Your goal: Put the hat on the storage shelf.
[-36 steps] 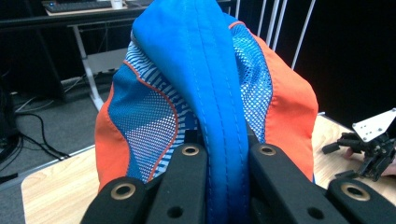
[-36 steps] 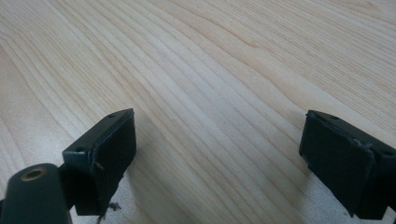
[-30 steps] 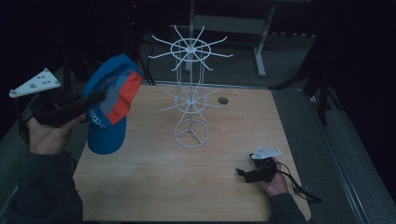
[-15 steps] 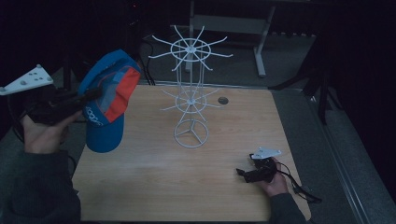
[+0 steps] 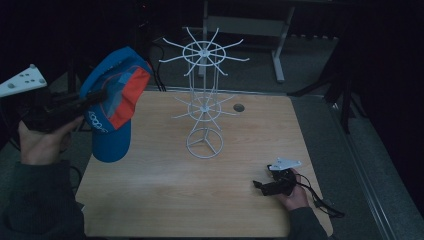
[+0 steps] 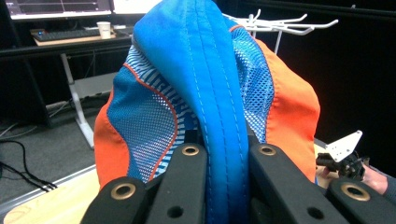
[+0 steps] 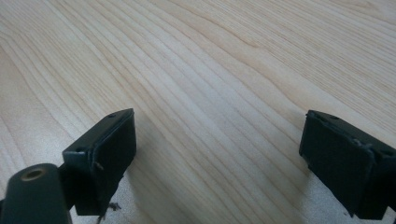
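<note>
Left gripper (image 5: pixel 97 97) pinches the cap (image 5: pixel 114 102) by its brim, lifted toward the rack (image 5: pixel 204 100); right gripper (image 5: pixel 262 185) rests open, idle.

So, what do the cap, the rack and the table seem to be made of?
Cap: stitched fabric with mesh panels, matte. Rack: thin wire, probably white-coated metal. Table: light wood or wood-look laminate, grain lines visible, smooth.

High view looks forward and down over the whole tabletop (image 5: pixel 165 195), left gripper view close behind the cap (image 6: pixel 210 84), right gripper view skims bare tabletop wood, shared with the high view.
</note>
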`<action>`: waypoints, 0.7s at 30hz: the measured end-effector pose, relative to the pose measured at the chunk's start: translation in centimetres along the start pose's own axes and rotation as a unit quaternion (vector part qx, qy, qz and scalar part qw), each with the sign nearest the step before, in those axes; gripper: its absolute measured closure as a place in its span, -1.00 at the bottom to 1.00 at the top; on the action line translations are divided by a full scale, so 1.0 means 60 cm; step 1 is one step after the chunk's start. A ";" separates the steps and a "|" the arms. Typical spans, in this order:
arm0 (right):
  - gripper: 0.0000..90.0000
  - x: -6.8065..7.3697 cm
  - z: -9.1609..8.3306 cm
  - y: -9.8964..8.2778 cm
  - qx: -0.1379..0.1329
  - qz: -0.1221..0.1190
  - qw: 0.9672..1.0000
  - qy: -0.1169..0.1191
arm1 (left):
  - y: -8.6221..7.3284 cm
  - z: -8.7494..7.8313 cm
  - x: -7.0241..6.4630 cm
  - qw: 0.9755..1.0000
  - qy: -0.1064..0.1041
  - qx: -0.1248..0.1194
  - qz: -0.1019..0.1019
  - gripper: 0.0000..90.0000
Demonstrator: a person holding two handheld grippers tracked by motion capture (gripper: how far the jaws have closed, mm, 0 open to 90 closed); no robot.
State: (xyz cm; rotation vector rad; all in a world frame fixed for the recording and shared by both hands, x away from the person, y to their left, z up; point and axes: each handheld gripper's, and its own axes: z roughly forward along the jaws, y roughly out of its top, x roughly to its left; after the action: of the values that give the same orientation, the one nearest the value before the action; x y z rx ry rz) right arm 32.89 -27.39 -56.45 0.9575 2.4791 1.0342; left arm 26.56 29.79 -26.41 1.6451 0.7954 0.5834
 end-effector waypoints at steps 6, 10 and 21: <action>-0.76 0.000 0.000 0.000 0.000 0.000 1.000 0.000 | 0.009 -0.002 -0.001 1.000 -0.003 -0.008 0.002 0.96; -0.76 0.000 0.000 0.000 0.000 0.000 1.000 0.000 | 0.016 -0.002 -0.004 1.000 -0.010 -0.016 0.003 0.96; -0.76 0.000 0.000 0.000 0.000 0.000 1.000 0.000 | 0.032 0.000 -0.011 0.999 -0.034 -0.043 0.002 0.96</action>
State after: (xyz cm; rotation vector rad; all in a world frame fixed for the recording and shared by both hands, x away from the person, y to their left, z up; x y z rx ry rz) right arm 32.89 -27.39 -56.45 0.9568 2.4791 1.0344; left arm 26.49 29.11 -24.53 1.5803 0.7078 0.5550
